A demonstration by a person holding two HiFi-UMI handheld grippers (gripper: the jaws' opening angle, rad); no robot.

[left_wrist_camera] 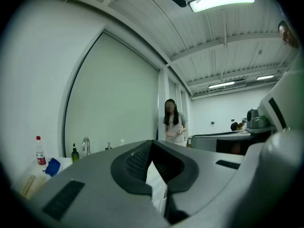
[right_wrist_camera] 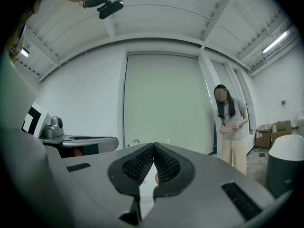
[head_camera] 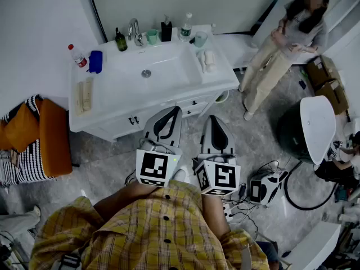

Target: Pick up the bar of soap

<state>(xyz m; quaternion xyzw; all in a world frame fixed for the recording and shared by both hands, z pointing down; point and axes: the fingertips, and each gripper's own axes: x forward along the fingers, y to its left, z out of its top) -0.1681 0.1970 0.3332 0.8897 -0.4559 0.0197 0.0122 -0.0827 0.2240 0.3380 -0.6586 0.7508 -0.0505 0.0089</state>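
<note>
A pale bar that looks like the soap (head_camera: 209,59) lies on the right ledge of the white washbasin (head_camera: 169,83). I hold both grippers side by side in front of the vanity, pointing at it and short of its front edge. My left gripper (head_camera: 176,110) (left_wrist_camera: 151,142) has its fingertips touching and nothing between them. The same goes for my right gripper (head_camera: 212,118) (right_wrist_camera: 153,144), shut and empty. Neither gripper view shows the soap; the jaws hide the basin top.
By the faucet (head_camera: 134,31) stand a green bottle (head_camera: 120,40), cups and a dark dispenser (head_camera: 166,29). A red-capped bottle (head_camera: 77,55) and a blue thing (head_camera: 95,61) sit at the left. A person (head_camera: 281,44) stands back right. An orange chair (head_camera: 39,134) is left; cables (head_camera: 264,184) lie right.
</note>
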